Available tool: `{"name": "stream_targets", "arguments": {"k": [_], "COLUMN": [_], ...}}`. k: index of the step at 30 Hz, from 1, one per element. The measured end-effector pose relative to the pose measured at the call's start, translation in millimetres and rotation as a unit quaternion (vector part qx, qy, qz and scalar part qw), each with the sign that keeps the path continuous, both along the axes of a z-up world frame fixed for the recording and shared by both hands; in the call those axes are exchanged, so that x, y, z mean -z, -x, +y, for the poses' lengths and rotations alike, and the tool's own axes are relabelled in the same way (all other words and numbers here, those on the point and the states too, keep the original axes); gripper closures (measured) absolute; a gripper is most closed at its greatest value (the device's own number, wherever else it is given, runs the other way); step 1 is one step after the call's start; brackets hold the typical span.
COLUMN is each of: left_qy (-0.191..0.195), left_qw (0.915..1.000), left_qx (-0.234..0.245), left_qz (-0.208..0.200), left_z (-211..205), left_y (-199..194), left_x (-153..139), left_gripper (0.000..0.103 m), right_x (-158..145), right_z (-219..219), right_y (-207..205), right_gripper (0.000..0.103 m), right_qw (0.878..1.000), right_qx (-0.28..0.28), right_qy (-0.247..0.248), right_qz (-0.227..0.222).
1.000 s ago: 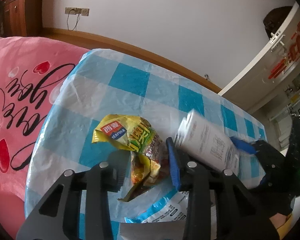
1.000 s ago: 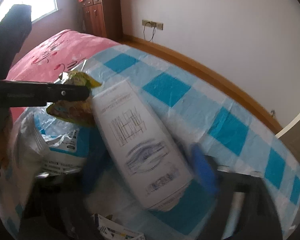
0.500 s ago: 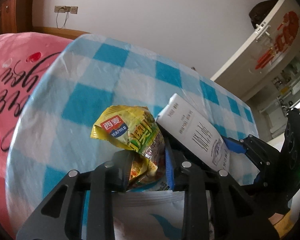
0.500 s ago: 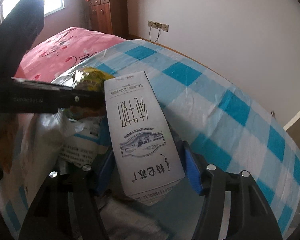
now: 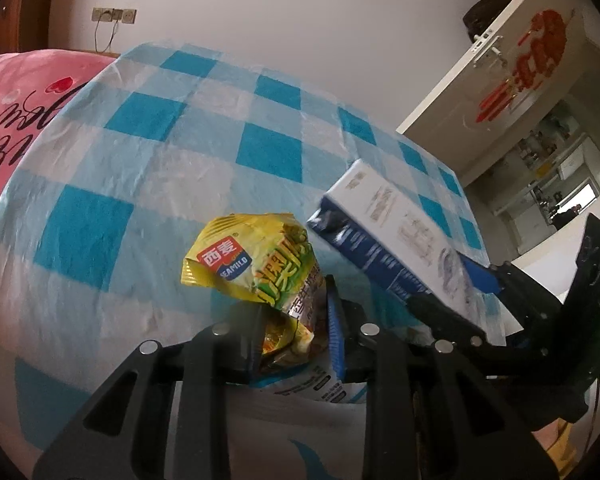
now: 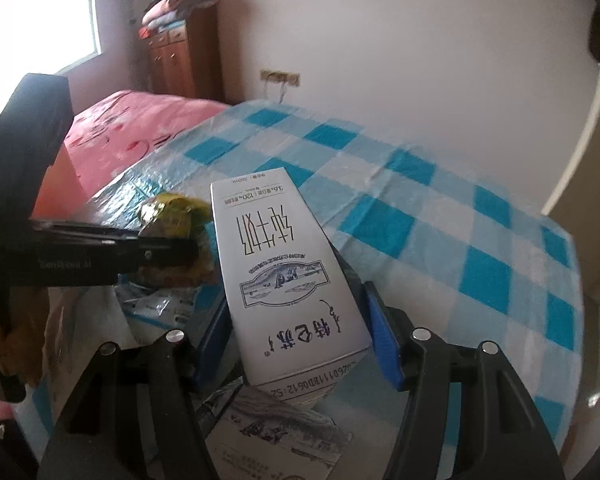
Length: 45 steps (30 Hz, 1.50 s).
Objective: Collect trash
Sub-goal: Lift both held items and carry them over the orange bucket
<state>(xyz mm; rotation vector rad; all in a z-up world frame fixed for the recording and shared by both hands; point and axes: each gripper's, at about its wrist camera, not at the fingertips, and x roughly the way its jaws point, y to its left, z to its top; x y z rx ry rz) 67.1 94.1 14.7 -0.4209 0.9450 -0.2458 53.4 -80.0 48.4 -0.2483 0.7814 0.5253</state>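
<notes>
My left gripper (image 5: 296, 332) is shut on a crumpled yellow snack wrapper (image 5: 256, 268), held above a white and blue plastic bag (image 5: 316, 388). My right gripper (image 6: 300, 336) is shut on a white milk carton (image 6: 280, 276) with blue print, held tilted just right of the wrapper. In the left wrist view the carton (image 5: 388, 240) sits to the right, with the right gripper (image 5: 476, 292) behind it. In the right wrist view the left gripper (image 6: 168, 248) and wrapper (image 6: 172, 212) are at the left.
A table with a blue and white checked cloth (image 5: 204, 140) lies below and ahead. A pink bed cover (image 5: 16, 112) is at the left. A white door (image 5: 512, 68) stands open at the right. A second carton (image 6: 268, 436) lies under my right gripper.
Both grippers have risen from the table with their loads. The carton has turned so its front faces the right wrist camera. The bag now sits lower below the left gripper.
</notes>
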Motion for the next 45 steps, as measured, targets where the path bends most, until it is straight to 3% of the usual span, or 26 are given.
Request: {"name": "stream_targets", "arguments": {"k": [14, 23, 35, 45], "left_qy": [-0.004, 0.008, -0.003, -0.051], "left_qw": [0.9973, 0.9924, 0.9812, 0.9628], "left_qx": [-0.014, -0.022, -0.057, -0.157], "left_qz": [-0.072, -0.121, -0.184, -0.214], "left_z": [14, 36, 91, 174], "left_y": [39, 72, 129, 187], "left_x": [-48, -88, -143, -172], "left_gripper": [0.076, 0.076, 0.076, 0.076], "right_x": [-39, -73, -118, -148], "right_z": [-14, 0, 56, 150], "right_y": [33, 56, 86, 104], "right_gripper": [0.041, 0.041, 0.041, 0.041], "right_qw": [0.993, 0.990, 0.988, 0.984], "right_qx": [0.064, 0.062, 0.012, -0.086], "right_qy": [-0.062, -0.085, -0.109, -0.115], "right_qz": [-0.071, -0.097, -0.104, -0.104]}}
